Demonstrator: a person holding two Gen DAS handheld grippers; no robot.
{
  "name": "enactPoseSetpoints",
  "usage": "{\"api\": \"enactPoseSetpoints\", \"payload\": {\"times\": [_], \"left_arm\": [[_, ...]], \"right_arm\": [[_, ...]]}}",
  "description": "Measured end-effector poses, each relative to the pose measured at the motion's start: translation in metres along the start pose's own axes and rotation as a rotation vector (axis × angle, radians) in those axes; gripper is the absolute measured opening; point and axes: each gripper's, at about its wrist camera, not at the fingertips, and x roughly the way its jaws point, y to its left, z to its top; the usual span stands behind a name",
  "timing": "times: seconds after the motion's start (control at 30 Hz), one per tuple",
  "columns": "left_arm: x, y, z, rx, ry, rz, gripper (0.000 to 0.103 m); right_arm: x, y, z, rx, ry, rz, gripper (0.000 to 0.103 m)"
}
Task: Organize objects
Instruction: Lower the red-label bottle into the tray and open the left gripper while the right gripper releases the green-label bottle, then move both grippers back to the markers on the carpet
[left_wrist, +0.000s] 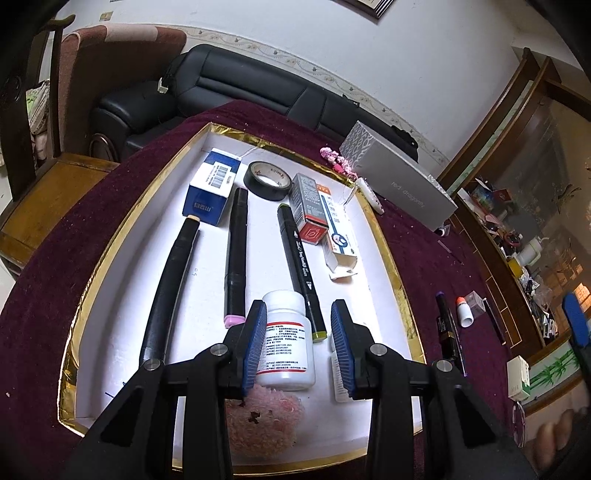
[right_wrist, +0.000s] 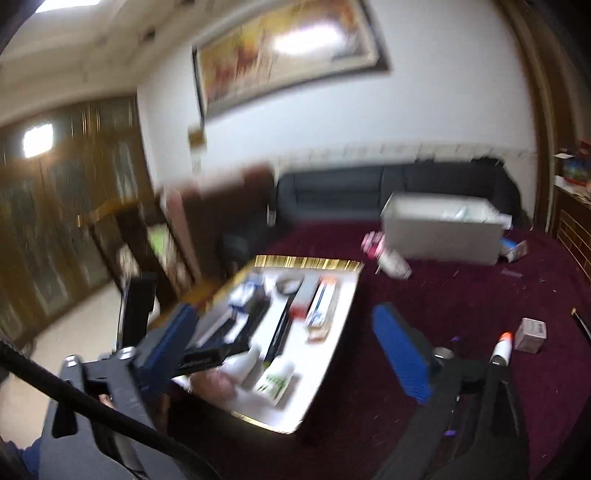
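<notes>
White pill bottle sits at the tray's near edge between my left gripper pads, apparently untouched. Square up before closing. My right gripper is spread wide, empty; only its blurred view shows the grey box open beyond.

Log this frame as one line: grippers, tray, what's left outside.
left gripper: open, straddling white bottle, not gripping | right gripper: open, empty | tray: markers, tape, boxes inside | outside: glue tube on cloth
</notes>
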Motion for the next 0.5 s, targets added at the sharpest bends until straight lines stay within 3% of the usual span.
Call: {"api": "enactPoseSetpoints", "payload": {"times": [0.07, 0.17, 0.23, 0.3, 0.4, 0.5], "left_arm": [[0.0, -0.001, 0.0, 0.004, -0.002, -0.004, 0.031], [-0.001, -0.005, -0.001, 0.022, -0.008, 0.0, 0.031], [-0.002, -0.008, -0.002, 0.039, -0.013, 0.004, 0.031], [-0.002, -0.01, -0.002, 0.05, -0.016, 0.005, 0.031], [-0.003, -0.014, -0.003, 0.068, -0.021, 0.008, 0.031], [-0.005, -0.016, -0.004, 0.081, -0.028, 0.007, 0.031]], "right_arm": [[-0.007, -0.023, -0.01, 0.094, -0.03, -0.029, 0.102], [-0.005, -0.072, -0.025, 0.266, 0.061, -0.052, 0.095], [-0.01, -0.094, -0.03, 0.31, 0.082, -0.099, 0.095], [-0.012, -0.105, -0.03, 0.29, 0.124, -0.154, 0.095], [0.001, -0.13, -0.023, 0.25, 0.295, -0.265, 0.095], [0.015, -0.146, -0.027, 0.267, 0.389, -0.317, 0.084]]}}
